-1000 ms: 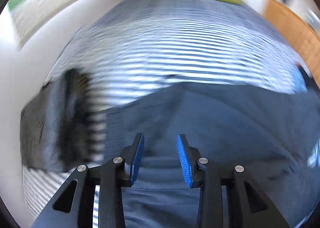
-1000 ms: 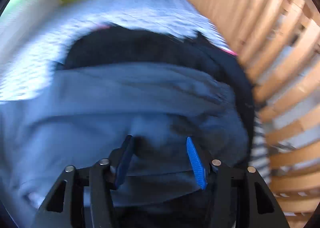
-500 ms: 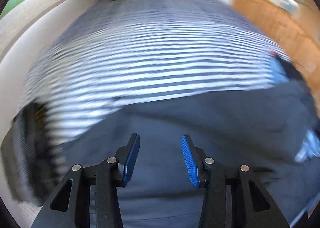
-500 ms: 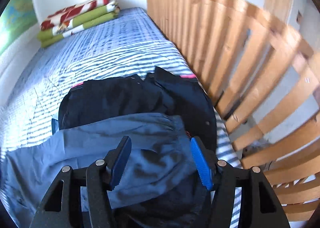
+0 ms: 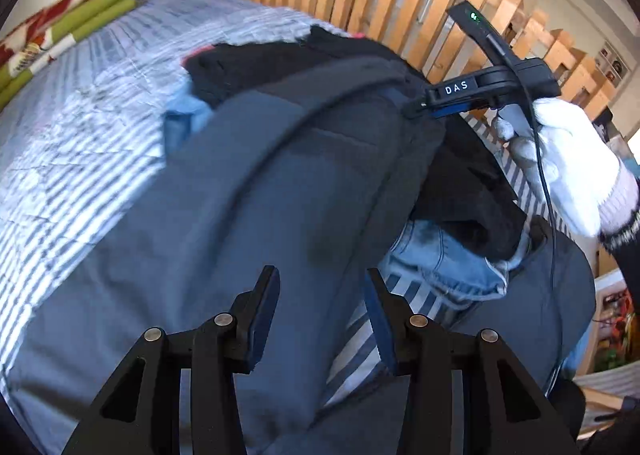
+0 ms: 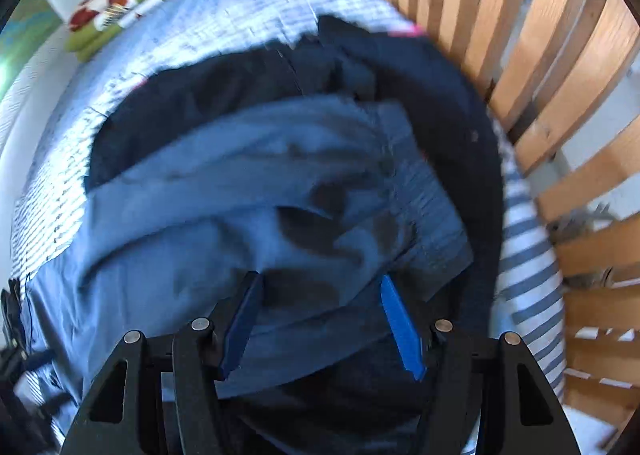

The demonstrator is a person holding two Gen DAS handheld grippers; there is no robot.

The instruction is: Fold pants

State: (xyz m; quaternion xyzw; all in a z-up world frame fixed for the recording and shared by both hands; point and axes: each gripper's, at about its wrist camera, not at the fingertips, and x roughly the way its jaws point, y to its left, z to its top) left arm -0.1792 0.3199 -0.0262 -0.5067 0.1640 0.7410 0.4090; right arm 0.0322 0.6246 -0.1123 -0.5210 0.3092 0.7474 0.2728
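The grey-blue pants (image 5: 280,175) lie stretched over the striped bed (image 5: 80,127), their far end draped onto a pile of dark clothes. My left gripper (image 5: 320,291) hangs open just above the pants' near part, with nothing between its fingers. In the left wrist view a white-gloved hand (image 5: 560,159) holds my right gripper (image 5: 416,109) at the pants' far end. In the right wrist view the pants (image 6: 260,195) bunch up under my right gripper (image 6: 320,303). Its jaws are closing, cloth lies between them, and the pads stand apart from it.
A black garment (image 5: 472,183) and light-blue jeans (image 5: 448,263) lie under and beside the pants. A wooden slat railing (image 6: 560,35) borders the bed on the right. Folded green and red blankets (image 5: 68,27) lie at the bed's far end.
The left wrist view has swung right from the striped sheet to the clothes pile and railing, and the right gripper now shows in it. The right gripper sits slightly nearer the bunched cloth.
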